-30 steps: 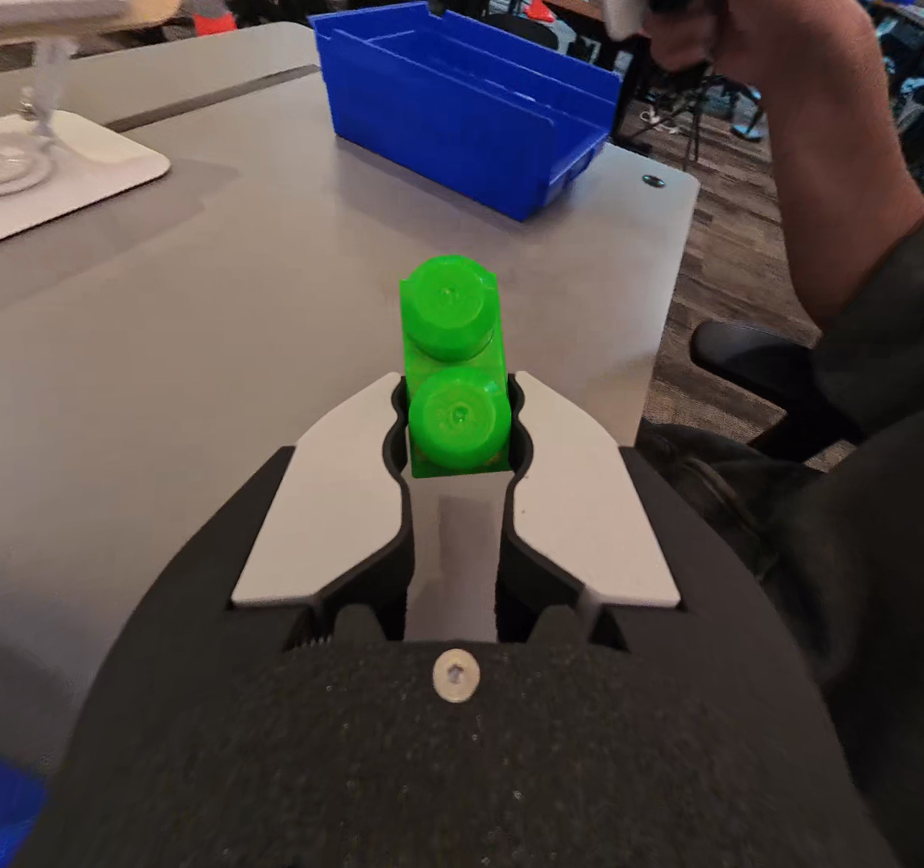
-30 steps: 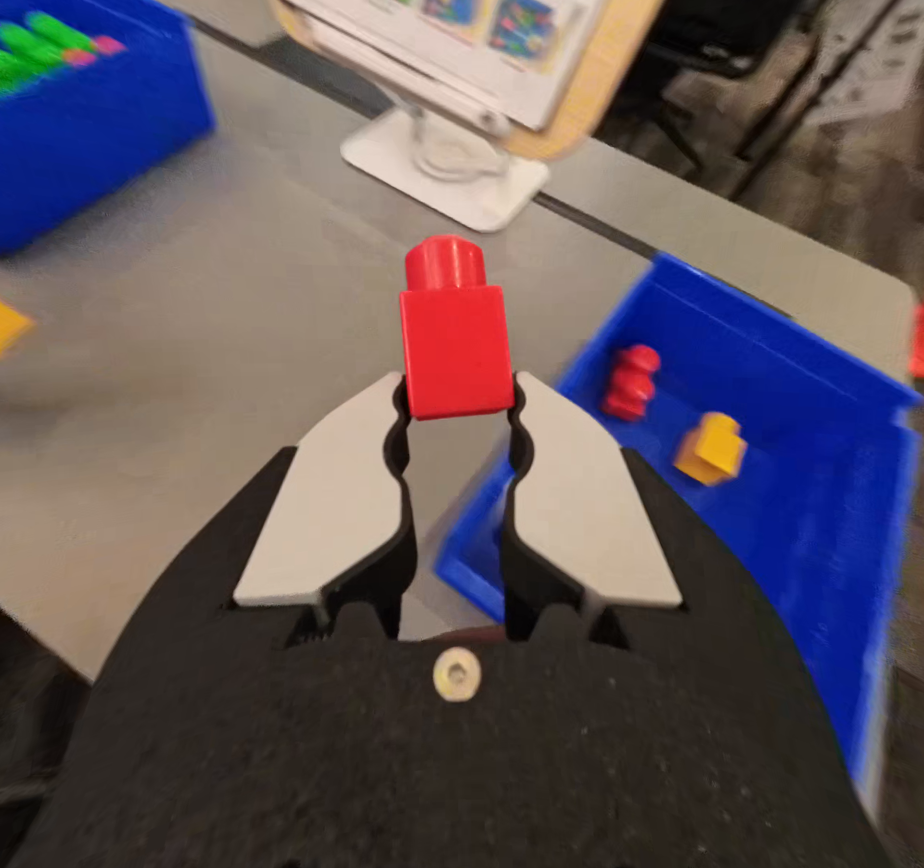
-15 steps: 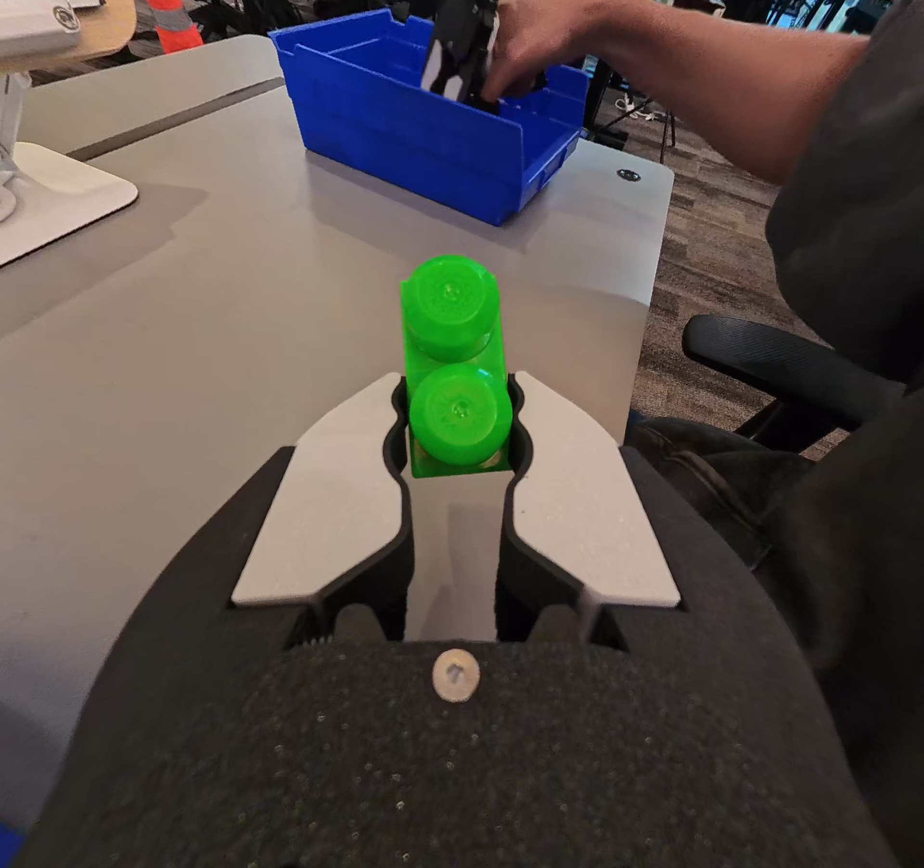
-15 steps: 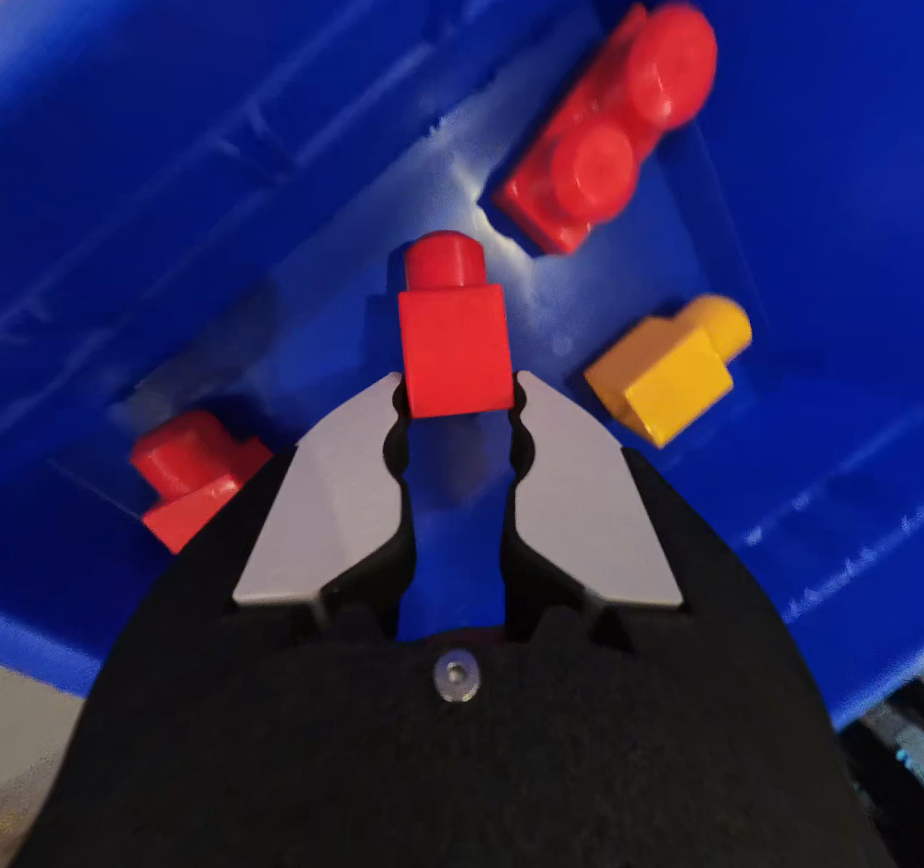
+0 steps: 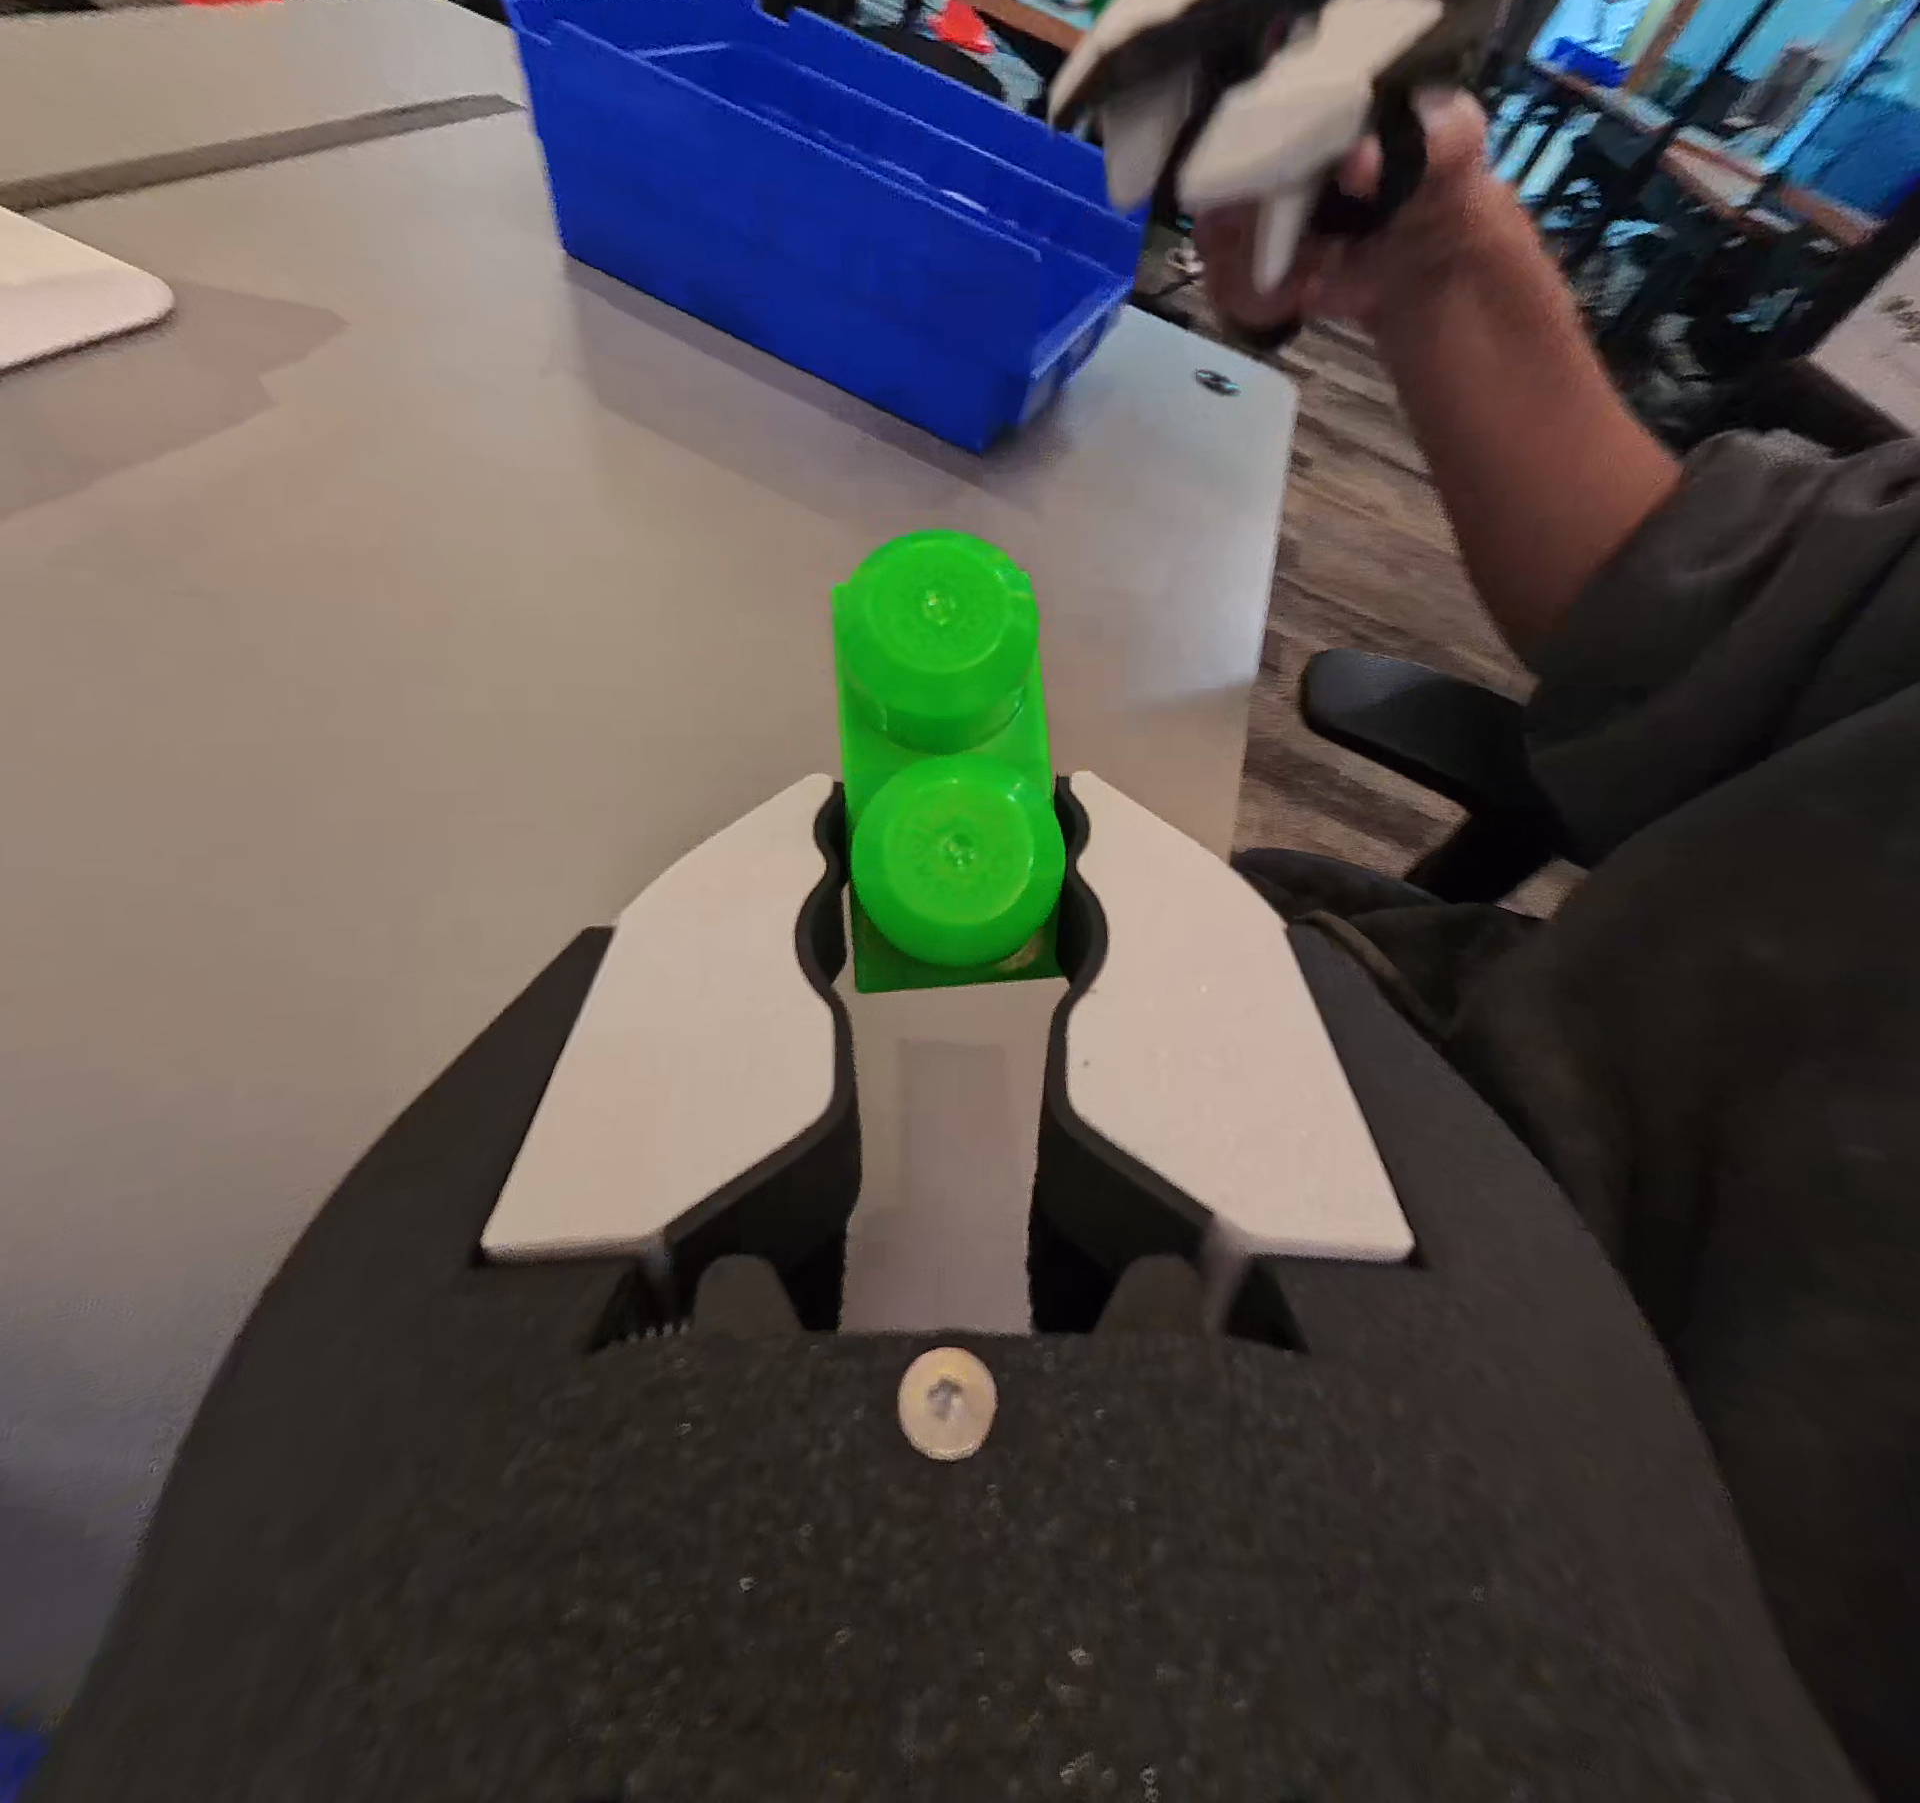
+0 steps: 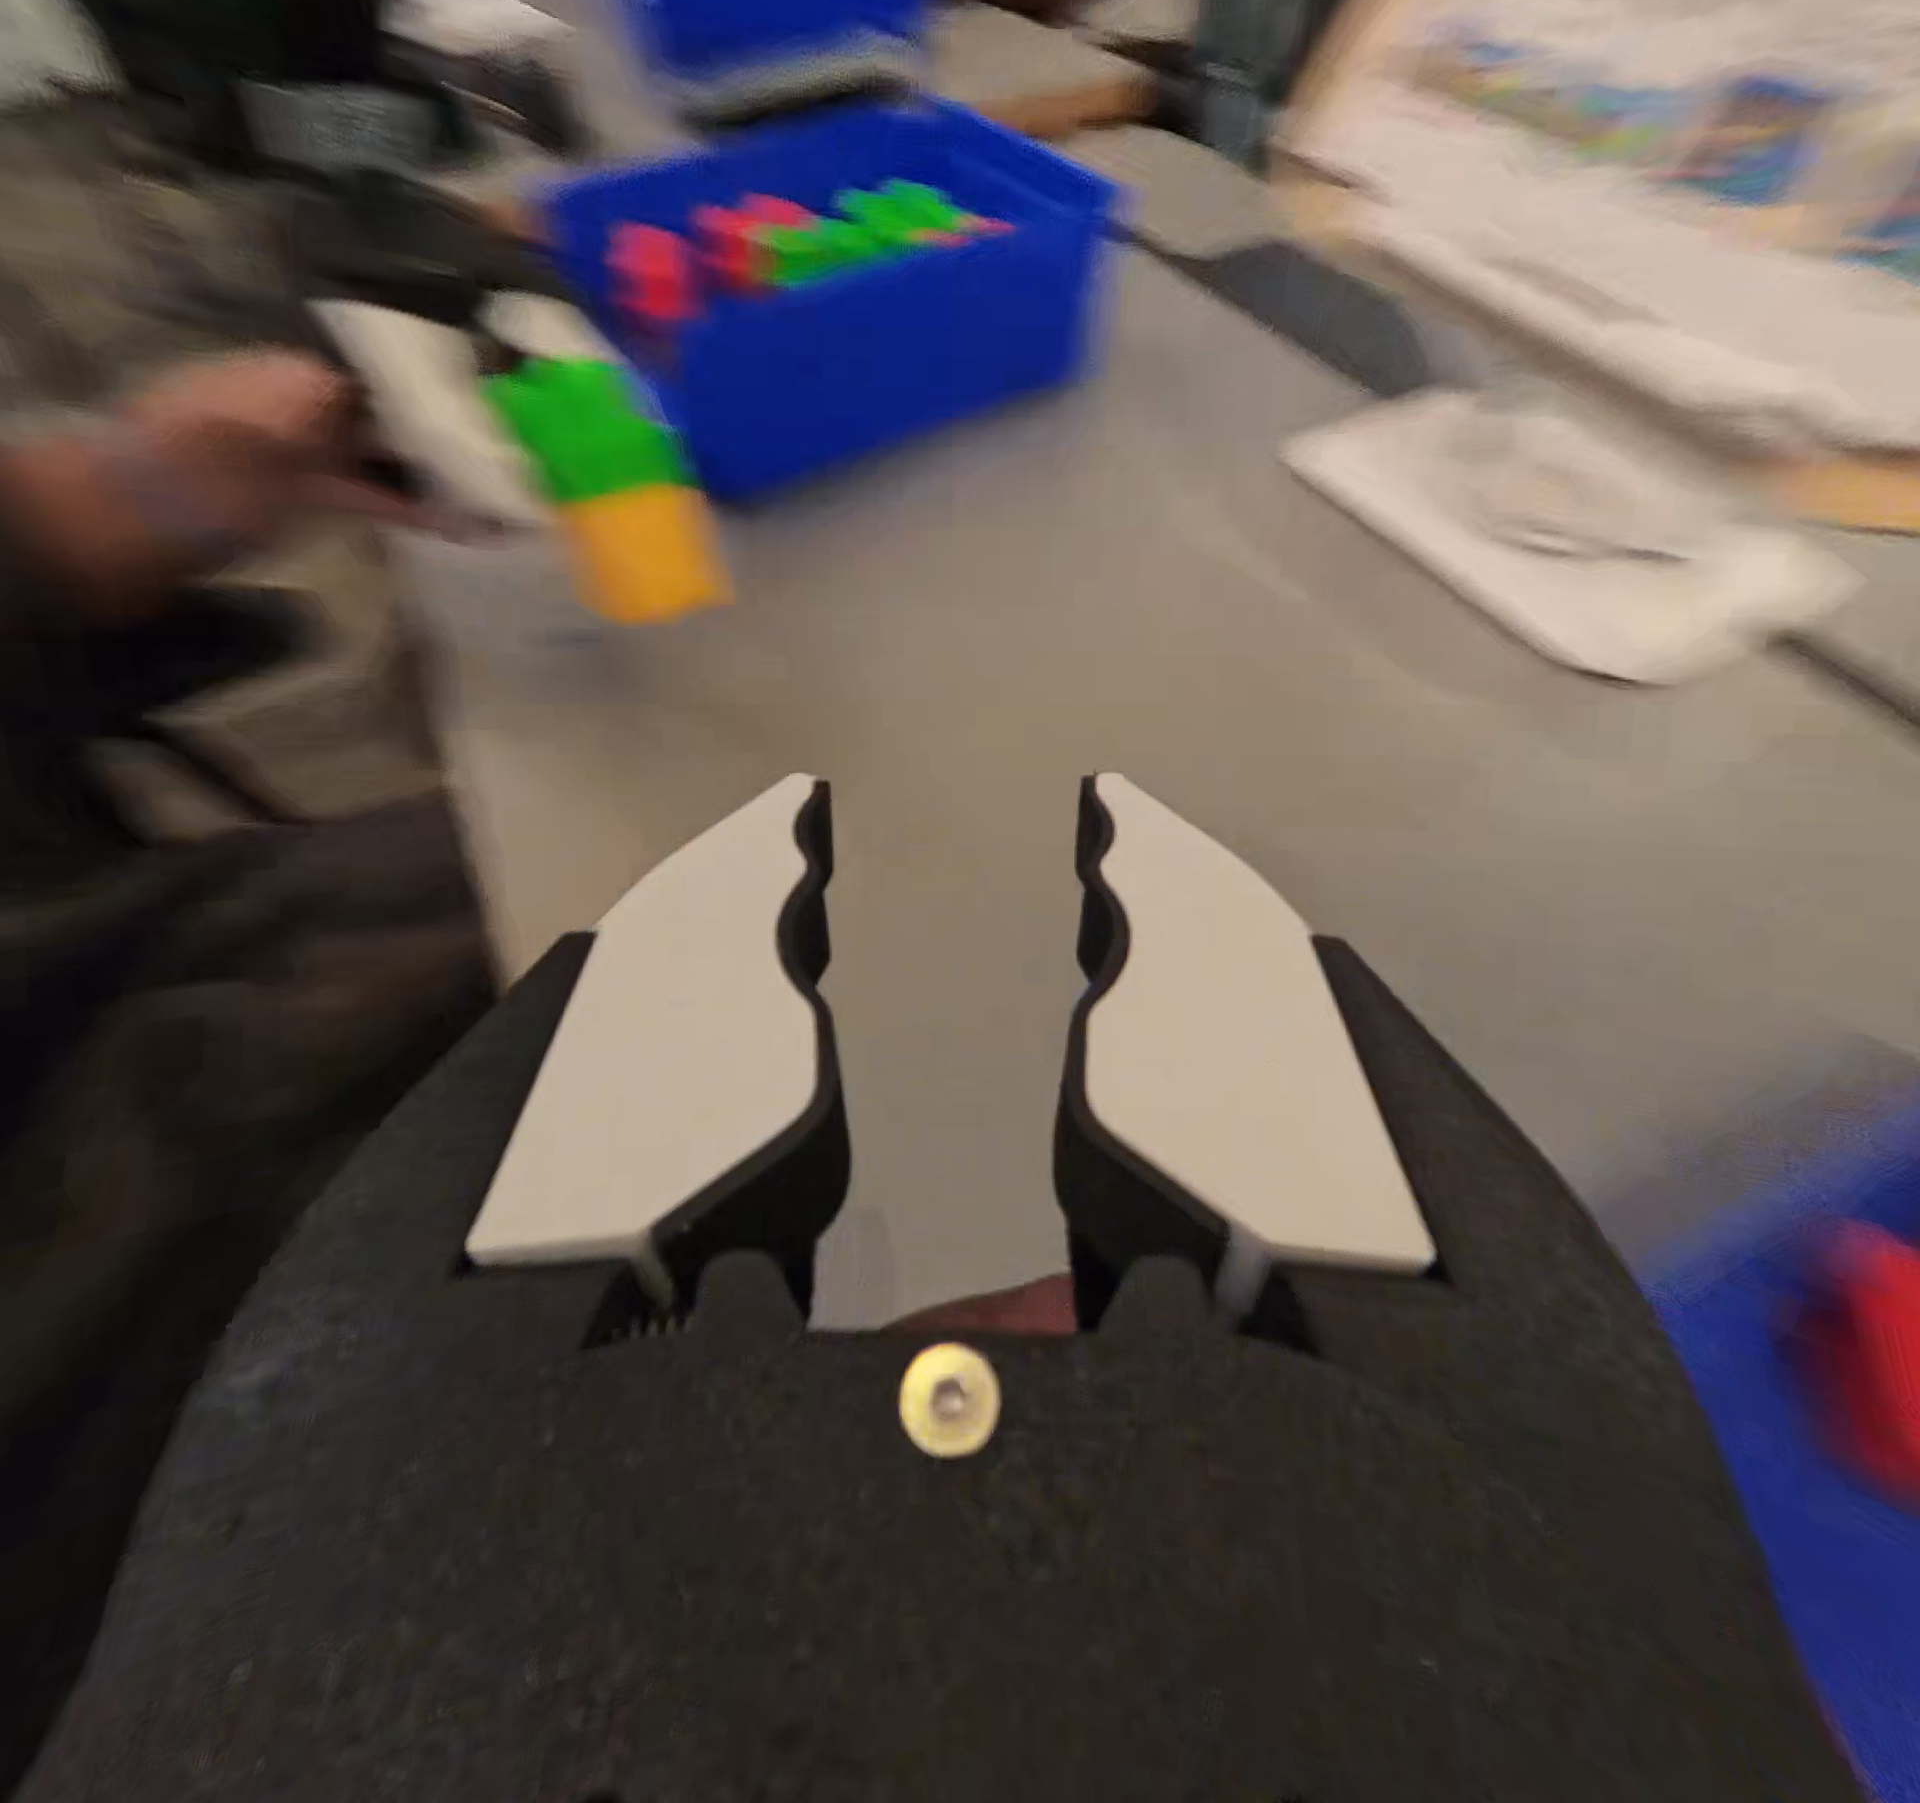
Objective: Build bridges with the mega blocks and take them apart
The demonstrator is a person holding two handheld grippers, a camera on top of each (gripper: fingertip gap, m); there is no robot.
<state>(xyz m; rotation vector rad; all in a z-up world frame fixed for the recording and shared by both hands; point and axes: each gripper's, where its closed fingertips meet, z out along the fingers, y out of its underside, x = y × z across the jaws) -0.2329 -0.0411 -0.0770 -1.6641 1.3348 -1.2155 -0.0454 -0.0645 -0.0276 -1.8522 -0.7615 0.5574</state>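
While fingers pinch glossy two-stud green block

Each gripper has two light grey fingers with black wavy inner edges, set on a rough black body. Behind the fingers, one silver screw sits in the middle. The person wears a dark grey sleeve.

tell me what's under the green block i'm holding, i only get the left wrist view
Observer: A yellow block is attached beneath the green block in the left hand-held gripper, though the right wrist view is blurred.
Operator: is the right one carrying anything
Observer: No, the right hand-held gripper is open and empty.
Operator: any other blocks nearby
Observer: Another blue bin beyond your block holds red and green blocks.
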